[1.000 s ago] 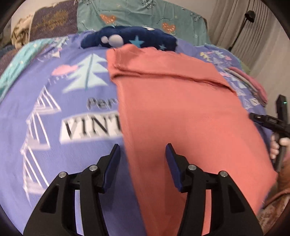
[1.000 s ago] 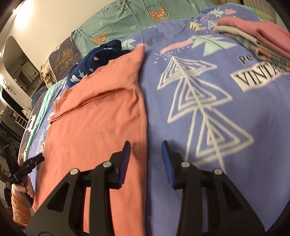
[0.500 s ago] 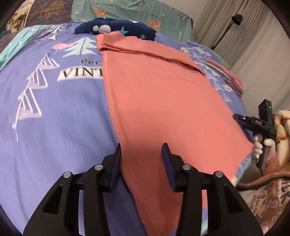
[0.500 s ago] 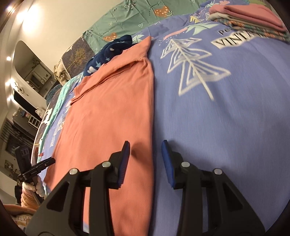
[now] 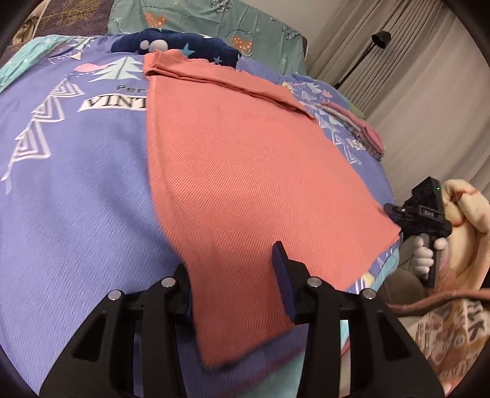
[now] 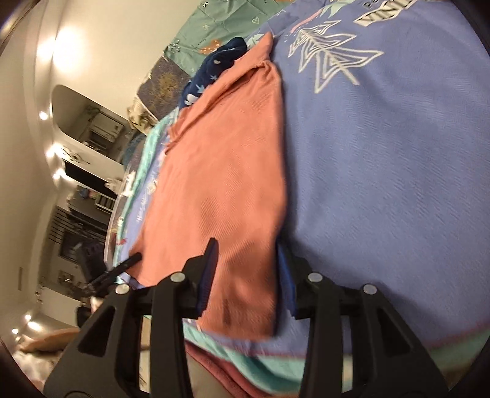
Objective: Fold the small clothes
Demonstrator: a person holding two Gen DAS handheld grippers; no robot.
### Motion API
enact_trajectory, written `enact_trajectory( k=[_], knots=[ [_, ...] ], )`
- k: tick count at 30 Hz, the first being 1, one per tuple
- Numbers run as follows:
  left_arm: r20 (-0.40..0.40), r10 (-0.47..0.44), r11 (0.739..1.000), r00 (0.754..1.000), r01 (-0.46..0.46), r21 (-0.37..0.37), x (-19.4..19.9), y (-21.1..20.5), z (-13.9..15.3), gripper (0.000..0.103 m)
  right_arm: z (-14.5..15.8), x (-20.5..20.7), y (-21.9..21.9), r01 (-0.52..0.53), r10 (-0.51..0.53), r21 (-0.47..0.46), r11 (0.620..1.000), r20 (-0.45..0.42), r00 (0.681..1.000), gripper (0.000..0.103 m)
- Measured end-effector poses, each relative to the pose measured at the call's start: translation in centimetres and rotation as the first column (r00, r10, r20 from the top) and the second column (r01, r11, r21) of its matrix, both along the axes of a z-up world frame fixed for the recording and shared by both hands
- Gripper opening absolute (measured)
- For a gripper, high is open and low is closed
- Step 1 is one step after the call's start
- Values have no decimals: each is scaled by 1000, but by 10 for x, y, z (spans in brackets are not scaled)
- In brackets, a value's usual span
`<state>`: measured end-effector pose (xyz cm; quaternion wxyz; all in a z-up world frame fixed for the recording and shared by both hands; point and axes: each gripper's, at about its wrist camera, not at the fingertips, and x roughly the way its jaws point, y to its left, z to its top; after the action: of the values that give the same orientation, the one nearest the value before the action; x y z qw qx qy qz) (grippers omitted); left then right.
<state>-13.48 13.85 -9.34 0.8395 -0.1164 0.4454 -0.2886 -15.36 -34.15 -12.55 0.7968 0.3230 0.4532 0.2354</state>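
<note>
A bed under a purple printed bedspread [image 5: 70,196] fills both views. At twelve o'clock lies a teal patterned quilt [image 5: 214,21]. At two o'clock, pale grey pleated curtains [image 5: 413,76] hang behind a black floor lamp [image 5: 381,38]. In the right wrist view, a cream wall [image 6: 101,36] bears bright light spots at ten o'clock, above a dark shelving unit [image 6: 76,220].

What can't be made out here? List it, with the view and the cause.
- Left wrist view: the left gripper's closing jaws straddle the salmon garment's corner; the cloth covers its left finger, hiding contact.
- Right wrist view: the right gripper's right pad sits behind the hem.
- The garment's underside is hidden.
</note>
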Motion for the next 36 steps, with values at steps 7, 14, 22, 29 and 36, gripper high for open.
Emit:
enact_trajectory(
  k=[7, 14, 22, 29, 36],
  knots=[
    [-17, 76, 997, 997, -76, 14, -2, 13, -1, 5, 4, -8, 3, -15, 15, -25, 1000, -14, 1000, 38],
    [0, 78, 996, 997, -78, -30, 11, 1, 5, 2, -1, 14, 9, 21, -21, -6, 1000, -37, 999, 5],
    [263, 127, 981, 957, -81, -176, -26, 19, 107, 1, 86, -16, -13, 42, -75, 150, 988, 226, 971, 4],
    [406, 89, 982, 909, -12, -188, -91, 18, 162, 2, 163, -90, -33, 70, -81, 42, 997, 430, 899, 8],
    [294, 89, 991, 951, -54, -124, -40, -1, 129, 2, 120, -45, -20, 113, -104, -13, 993, 302, 948, 9]
  ],
)
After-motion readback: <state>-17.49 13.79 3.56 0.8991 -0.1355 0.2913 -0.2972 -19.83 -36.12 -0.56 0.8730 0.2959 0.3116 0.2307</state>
